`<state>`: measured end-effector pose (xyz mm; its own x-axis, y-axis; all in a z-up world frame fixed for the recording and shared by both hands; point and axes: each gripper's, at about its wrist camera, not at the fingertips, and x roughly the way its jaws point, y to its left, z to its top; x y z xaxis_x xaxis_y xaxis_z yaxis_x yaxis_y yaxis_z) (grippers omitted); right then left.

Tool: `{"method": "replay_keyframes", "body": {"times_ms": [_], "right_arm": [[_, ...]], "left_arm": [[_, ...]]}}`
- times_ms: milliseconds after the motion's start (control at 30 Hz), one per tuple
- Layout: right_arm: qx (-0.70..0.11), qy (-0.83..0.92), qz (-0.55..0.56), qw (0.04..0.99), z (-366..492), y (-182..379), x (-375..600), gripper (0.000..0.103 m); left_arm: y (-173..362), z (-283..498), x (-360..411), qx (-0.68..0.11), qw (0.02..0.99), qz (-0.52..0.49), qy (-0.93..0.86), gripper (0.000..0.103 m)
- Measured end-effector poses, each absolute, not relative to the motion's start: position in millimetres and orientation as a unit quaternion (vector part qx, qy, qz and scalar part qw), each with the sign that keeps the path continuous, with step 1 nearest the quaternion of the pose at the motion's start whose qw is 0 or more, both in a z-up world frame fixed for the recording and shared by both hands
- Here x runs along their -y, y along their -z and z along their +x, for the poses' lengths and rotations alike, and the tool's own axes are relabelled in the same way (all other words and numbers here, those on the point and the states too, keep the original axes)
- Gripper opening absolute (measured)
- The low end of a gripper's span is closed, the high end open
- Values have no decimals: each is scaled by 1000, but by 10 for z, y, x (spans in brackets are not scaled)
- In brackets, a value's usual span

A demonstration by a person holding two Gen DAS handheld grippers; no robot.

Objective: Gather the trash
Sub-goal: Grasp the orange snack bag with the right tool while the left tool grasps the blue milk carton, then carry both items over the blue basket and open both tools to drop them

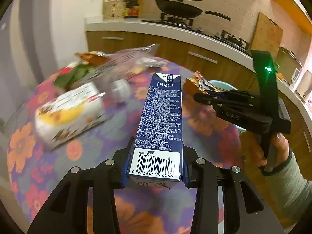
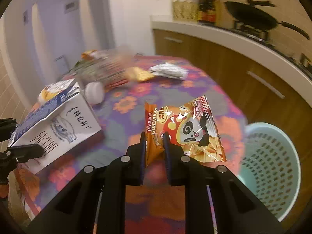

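Far end of the floral table [image 1: 120, 117] is motion-smeared in both views: a heap of wrappers [image 1: 117, 64] there can't be counted, maybe four or five pieces. A silver-white crumpled wrapper [image 2: 167, 71] and a yellow item [image 2: 139, 74] beside it show in the right wrist view, both soft. One white round object [image 2: 95, 94] sits near the heap, identity unclear. One white-and-yellow box [image 1: 68, 115] lies on its side, print unreadable from blur.

Sharp items: one blue milk carton [image 1: 159, 124], one orange snack packet [image 2: 185, 128] with a panda print.

Left gripper [image 1: 155, 167]: jaws clamped on the carton's barcode end, carton pointing away over the table, its bottom edge cut off by the fingers. In the right wrist view the same carton [image 2: 56, 124] shows its white face at the left edge (part of the left gripper's black frame overlaps it).

Right gripper [image 2: 155, 146]: jaws pinched on the packet's left edge, packet off the tabletop; the rest of it fans to the right. From the left wrist view the packet [image 1: 197, 83] is mostly hidden behind the right gripper [image 1: 202, 97], and the person's right hand [image 1: 273, 150] is on the handle.

One light-blue perforated basket [image 2: 273, 156] stands beside the table at right, lower rim cut off. Counter behind: one wok [image 1: 179, 9], one cutting board [image 1: 267, 35], bottles blurred.
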<state>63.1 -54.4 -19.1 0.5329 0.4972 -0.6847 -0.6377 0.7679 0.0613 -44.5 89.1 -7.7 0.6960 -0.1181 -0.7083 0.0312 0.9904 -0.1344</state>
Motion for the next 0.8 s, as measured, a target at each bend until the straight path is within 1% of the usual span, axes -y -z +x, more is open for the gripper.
{"method": "replay_keyframes", "body": {"times_ms": [200,367,500,567,800], "right_arm": [[-352,-272,-64,893,819,156,1201,14],[-376,-223,-13,899,1066,315,1845,14],[-411,-200,35,889,1285,521,2220,14],[-437,-200,81,873,1410,654,2405,15],[-463,-172,112,862,1519,920,2657,20]], "left_arm": [[-88,-21,-409,-373,923,-37,85,37],[-107,358,79,-376,918,-17,123,37],[-52,696,436,-388,909,-2,151,37],[6,850,599,-398,904,8,156,37],[242,1243,997,-425,889,28,170,37]]}}
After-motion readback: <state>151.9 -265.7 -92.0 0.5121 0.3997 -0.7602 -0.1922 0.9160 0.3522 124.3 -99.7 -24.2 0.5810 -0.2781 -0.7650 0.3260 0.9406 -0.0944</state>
